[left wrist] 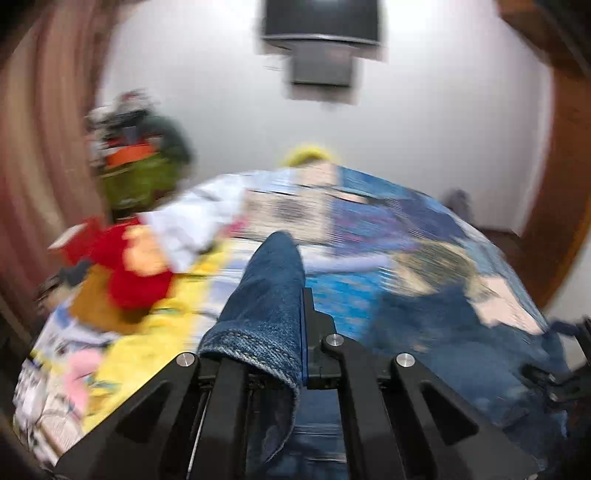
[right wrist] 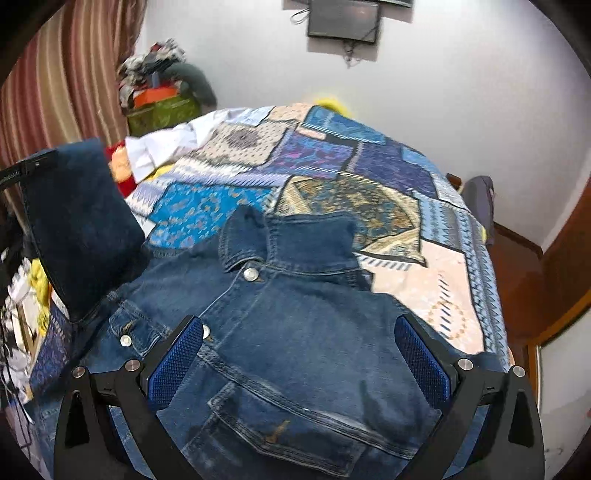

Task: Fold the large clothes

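A dark blue denim jacket (right wrist: 295, 350) lies front up on the bed, with its collar (right wrist: 288, 236) toward the far side. My right gripper (right wrist: 299, 319) hovers open just over the jacket's chest, and its blue pads (right wrist: 173, 365) touch nothing. My left gripper (left wrist: 295, 295) is shut on the jacket's sleeve cuff (left wrist: 266, 295), whose stitched hem drapes back over the left finger. In the right wrist view that sleeve (right wrist: 81, 221) hangs raised at the left, above the jacket's shoulder. The left wrist view is blurred.
A patchwork bedspread (right wrist: 332, 166) covers the bed. Red, white and yellow clothes (left wrist: 140, 269) are piled at the bed's far left. A green bag stuffed with clothes (right wrist: 162, 110) stands by the striped curtain (right wrist: 66, 74). A screen (right wrist: 343, 18) hangs on the wall; wooden furniture (right wrist: 554, 258) stands at the right.
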Motion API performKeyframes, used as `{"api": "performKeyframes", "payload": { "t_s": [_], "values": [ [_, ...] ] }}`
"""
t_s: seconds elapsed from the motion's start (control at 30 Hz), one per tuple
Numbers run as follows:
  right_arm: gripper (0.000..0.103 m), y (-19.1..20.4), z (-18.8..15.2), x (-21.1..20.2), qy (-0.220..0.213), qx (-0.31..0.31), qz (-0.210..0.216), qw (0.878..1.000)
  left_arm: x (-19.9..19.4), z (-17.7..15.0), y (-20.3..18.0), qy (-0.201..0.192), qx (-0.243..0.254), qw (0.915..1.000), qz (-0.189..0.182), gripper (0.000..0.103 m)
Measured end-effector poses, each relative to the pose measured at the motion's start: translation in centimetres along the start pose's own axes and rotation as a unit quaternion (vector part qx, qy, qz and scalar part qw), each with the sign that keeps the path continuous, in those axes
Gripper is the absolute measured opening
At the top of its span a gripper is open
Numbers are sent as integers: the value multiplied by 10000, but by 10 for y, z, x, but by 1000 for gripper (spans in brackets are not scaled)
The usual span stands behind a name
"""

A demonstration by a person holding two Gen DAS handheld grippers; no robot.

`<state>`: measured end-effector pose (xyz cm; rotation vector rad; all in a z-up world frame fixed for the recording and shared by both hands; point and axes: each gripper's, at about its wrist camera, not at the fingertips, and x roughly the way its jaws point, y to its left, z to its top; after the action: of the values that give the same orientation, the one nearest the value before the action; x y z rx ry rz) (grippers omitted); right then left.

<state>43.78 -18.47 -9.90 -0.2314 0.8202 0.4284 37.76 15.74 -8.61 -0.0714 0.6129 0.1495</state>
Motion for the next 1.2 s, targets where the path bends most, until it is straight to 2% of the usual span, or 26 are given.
{"api": "performKeyframes", "payload": {
  "t_s": [0.1,0.17,0.23,0.3,0.33,0.4,0.47,0.5,0.53,0.63,0.73,0.8,0.87,0.93,1.0,1.1,1.13,1.17,1.2],
  "values": [
    [103,-20,-4,-13,-49,250,-8,9997,31,-26,-52,603,358,9961,-531,3],
    [103,-31,-9,-20,-23,381,5,9993,56,-59,-86,1189,629,9875,-824,3],
    [103,-39,-15,-25,5,460,-8,9989,77,-93,-110,1775,811,9744,-1119,4],
    [103,-49,-22,-30,31,490,-78,9988,84,-122,-124,2163,935,9636,-1261,8],
    [103,-54,-25,-33,42,481,-147,9987,83,-131,-131,2199,1054,9625,-1187,13],
    [103,-59,-30,-36,44,466,-231,9986,70,-139,-138,2026,1366,9641,-1042,21],
    [103,-65,-34,-39,38,462,-323,9984,59,-135,-132,2084,1400,9604,-1212,65],
    [103,-67,-35,-40,30,470,-330,9983,53,-133,-128,2088,1345,9594,-1334,72],
    [103,-68,-36,-40,24,482,-329,9983,46,-131,-122,2040,1284,9600,-1426,74],
    [103,-69,-38,-40,2,502,-327,9982,31,-115,-98,1887,986,9663,-1446,75],
    [103,-66,-39,-38,-4,499,-291,9983,24,-102,-66,1740,524,9757,-1222,82],
    [103,-63,-38,-35,2,493,-256,9985,27,-98,-37,1665,123,9809,-1002,82],
    [103,-60,-38,-34,-3,492,-227,9985,42,-100,-11,1824,-302,9792,-837,82],
    [103,-58,-37,-33,-8,496,-208,9985,59,-107,6,2047,-685,9724,-881,82],
    [103,-56,-36,-33,-15,496,-205,9986,80,-118,22,2331,-1165,9600,-1023,82],
    [103,-56,-37,-35,-26,499,-263,9984,107,-137,31,2692,-1805,9365,-1336,79],
    [103,-57,-37,-36,-27,502,-281,9983,114,-141,31,2772,-1994,9279,-1497,74],
    [103,-58,-39,-36,-27,507,-312,9982,120,-144,29,2819,-2105,9221,-1612,62],
    [103,-60,-40,-37,-23,511,-335,9981,123,-145,24,2838,-2128,9197,-1683,54]
  ]
}}
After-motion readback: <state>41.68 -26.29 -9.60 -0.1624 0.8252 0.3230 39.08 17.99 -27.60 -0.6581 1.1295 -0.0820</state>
